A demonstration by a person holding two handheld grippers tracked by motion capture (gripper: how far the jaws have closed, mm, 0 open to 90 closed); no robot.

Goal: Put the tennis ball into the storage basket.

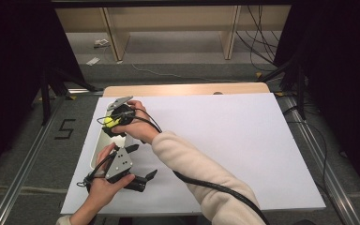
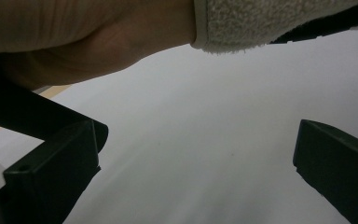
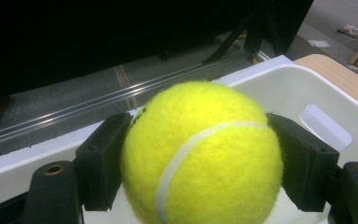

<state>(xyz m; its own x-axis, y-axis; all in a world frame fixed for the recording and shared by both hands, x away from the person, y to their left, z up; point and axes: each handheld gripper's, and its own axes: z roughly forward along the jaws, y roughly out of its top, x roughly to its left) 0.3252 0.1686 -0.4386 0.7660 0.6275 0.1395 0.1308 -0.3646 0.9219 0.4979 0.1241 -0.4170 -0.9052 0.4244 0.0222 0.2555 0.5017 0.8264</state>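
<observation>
A yellow tennis ball (image 3: 200, 154) sits clamped between the two black jaws of my right gripper (image 3: 198, 163), whose pads press on both its sides. In the high view the same ball (image 1: 109, 122) and right gripper (image 1: 115, 121) hang over a white bin (image 1: 95, 152) at the table's left edge. The bin's wall (image 3: 279, 88) with a handle slot lies just behind the ball. My left gripper (image 1: 143, 180) is held low near the front left of the table, its jaws wide apart over the white sheet (image 2: 205, 140) with nothing between them.
A white sheet (image 1: 225, 140) covers most of the tabletop, with a wooden strip (image 1: 187, 89) showing at the far edge. The right forearm in a cream sleeve (image 1: 201, 173) crosses above the left gripper. Metal rails and cables run along both sides of the table.
</observation>
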